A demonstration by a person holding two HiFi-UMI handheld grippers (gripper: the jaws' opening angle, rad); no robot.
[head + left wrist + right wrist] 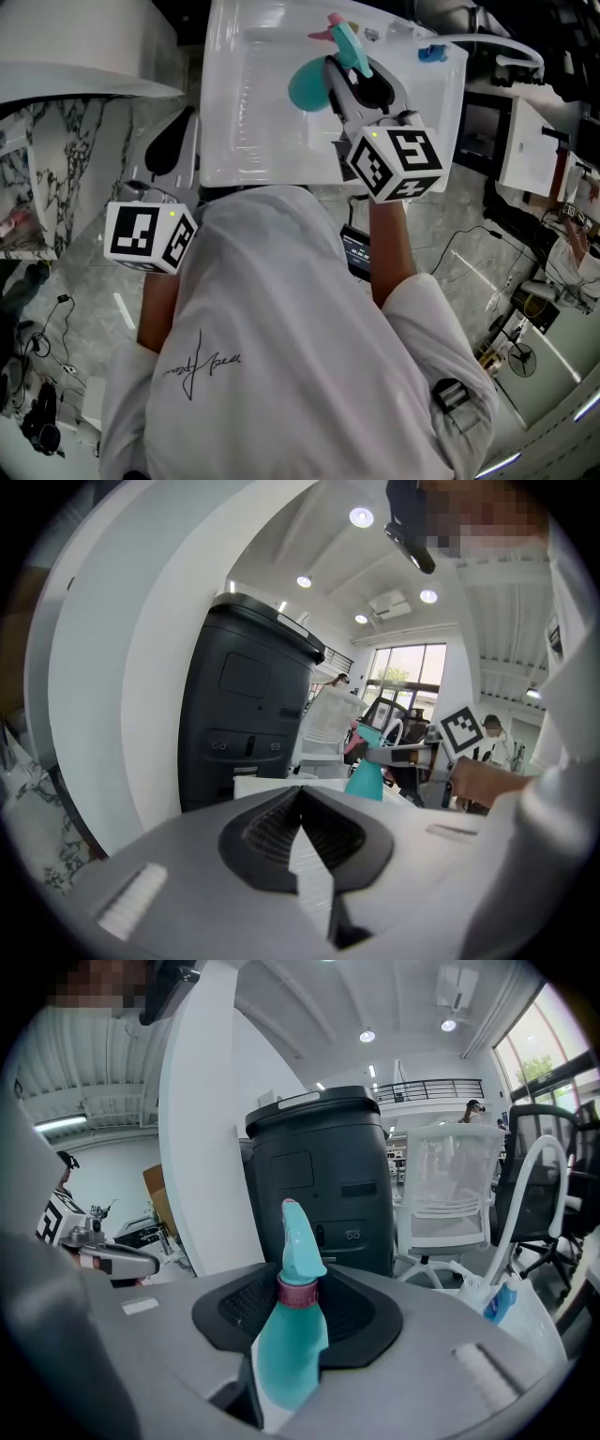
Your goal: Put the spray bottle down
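Observation:
The spray bottle (309,84) is teal with a pink collar and a pink trigger. My right gripper (358,77) is shut on it over the white table (244,141), gripping near the neck. In the right gripper view the bottle (286,1354) stands upright between the jaws of that gripper (295,1299), nozzle up. I cannot tell whether its base touches the table. My left gripper (173,141) hangs at the table's left edge, off the surface. In the left gripper view it (300,799) is shut with nothing in it, and the bottle (366,775) shows far off to the right.
A small blue item (431,53) and a white curved tube (497,42) lie at the table's far right corner. A tall black bin (319,1185) and a white mesh chair (450,1194) stand beyond the table. Cables run across the floor (469,244).

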